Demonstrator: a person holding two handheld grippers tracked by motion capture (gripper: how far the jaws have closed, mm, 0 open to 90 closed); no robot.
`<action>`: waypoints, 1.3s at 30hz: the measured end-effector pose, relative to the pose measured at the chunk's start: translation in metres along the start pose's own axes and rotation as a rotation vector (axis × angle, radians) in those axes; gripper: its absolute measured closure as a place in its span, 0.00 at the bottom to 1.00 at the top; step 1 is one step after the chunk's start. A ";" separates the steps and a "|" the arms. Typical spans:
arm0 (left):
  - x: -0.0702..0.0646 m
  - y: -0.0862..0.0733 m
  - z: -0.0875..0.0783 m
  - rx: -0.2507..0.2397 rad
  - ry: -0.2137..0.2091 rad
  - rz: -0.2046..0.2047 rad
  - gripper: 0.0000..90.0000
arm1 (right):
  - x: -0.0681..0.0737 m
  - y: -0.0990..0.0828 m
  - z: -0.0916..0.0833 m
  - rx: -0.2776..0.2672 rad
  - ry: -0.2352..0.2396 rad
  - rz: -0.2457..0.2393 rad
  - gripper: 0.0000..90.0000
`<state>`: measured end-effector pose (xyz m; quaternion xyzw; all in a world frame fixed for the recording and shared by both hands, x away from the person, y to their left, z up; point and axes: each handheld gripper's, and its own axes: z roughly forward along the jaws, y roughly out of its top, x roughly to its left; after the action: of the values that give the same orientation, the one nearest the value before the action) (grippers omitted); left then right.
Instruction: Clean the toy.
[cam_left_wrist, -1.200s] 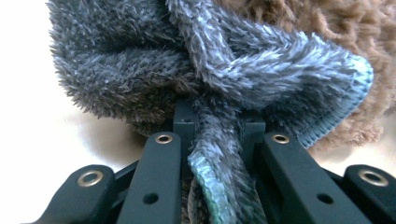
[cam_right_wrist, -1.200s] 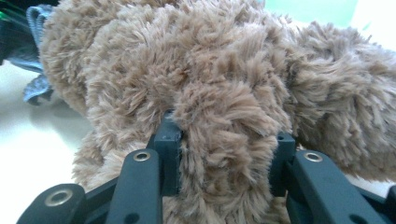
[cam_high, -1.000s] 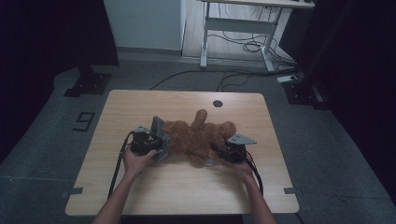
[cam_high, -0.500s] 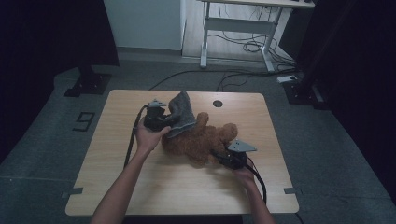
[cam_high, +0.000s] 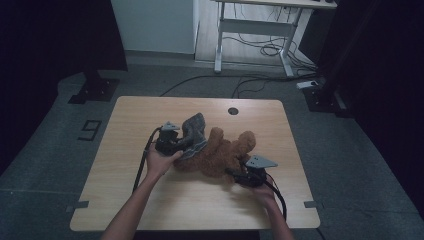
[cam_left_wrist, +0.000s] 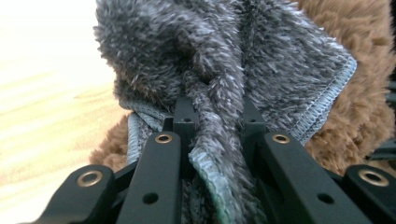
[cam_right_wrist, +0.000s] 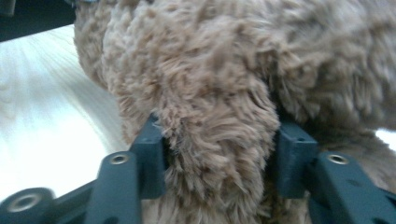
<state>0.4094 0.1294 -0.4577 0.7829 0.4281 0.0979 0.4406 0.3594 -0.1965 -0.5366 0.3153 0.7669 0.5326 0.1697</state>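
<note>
The left tool (cam_left_wrist: 212, 135) was clenched on grey fleece cloth (cam_left_wrist: 233, 60) draped over the brown teddy bear (cam_high: 225, 152). The right tool (cam_right_wrist: 219, 149), jaws just widening, still pressed a furry limb.

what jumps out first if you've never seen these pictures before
A brown teddy bear lies near the middle of the wooden table, with a fuzzy grey cloth draped at its left end. The left gripper is shut on a fold of that cloth. At the bear's right end, the right gripper has a plush limb between its jaws, which have just been opening.
</note>
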 end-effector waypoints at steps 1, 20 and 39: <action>0.000 -0.003 -0.002 -0.004 -0.001 0.005 0.84 | 0.001 -0.001 -0.003 -0.010 0.003 0.009 0.47; -0.021 -0.053 -0.039 -0.051 -0.045 0.032 0.83 | 0.013 -0.007 -0.010 0.013 0.084 0.023 0.49; -0.126 0.044 0.023 0.000 -0.213 0.164 0.82 | 0.009 -0.014 -0.014 0.001 0.061 0.050 0.62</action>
<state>0.3701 0.0096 -0.4090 0.8211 0.3138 0.0500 0.4741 0.3401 -0.2037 -0.5439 0.3179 0.7638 0.5458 0.1327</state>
